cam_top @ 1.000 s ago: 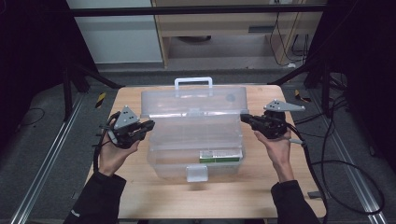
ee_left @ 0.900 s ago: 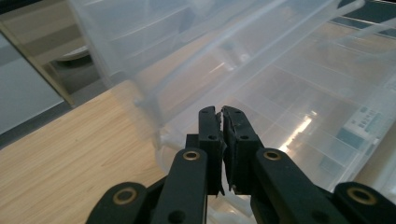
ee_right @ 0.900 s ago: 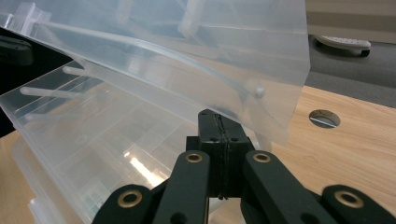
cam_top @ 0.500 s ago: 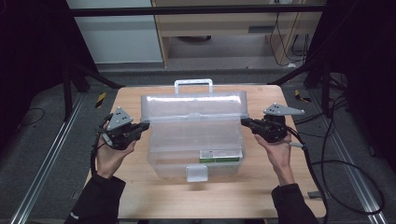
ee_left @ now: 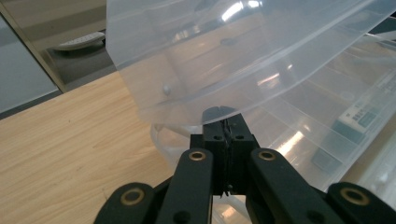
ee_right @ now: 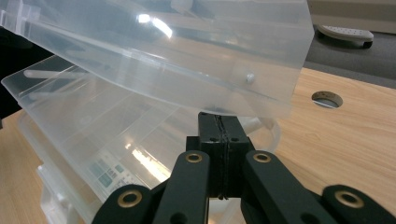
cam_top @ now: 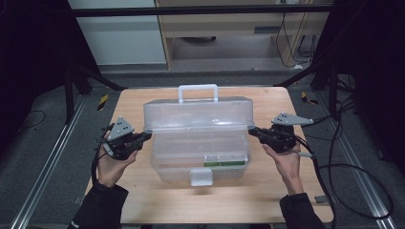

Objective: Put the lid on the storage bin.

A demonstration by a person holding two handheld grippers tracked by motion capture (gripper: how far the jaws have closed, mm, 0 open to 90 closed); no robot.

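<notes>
Fingers of left gripper (cam_top: pixel 144 137) and right gripper (cam_top: pixel 253 131) pinch the lid (cam_top: pixel 198 113); label (cam_top: pixel 224 160) unreadable.

We see a green and white printed label (cam_top: pixel 224 160) inside the clear plastic box (cam_top: pixel 198 143), ahead of both pairs of jaws in the gripper views, but its print is too small and blurred to read.

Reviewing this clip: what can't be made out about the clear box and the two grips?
- Label inside the clear box: print too small, high view.
- Left gripper: whether it pinches the lid edge; shut fingers hide contact.
- Right gripper: same, under the lid rim.
</notes>
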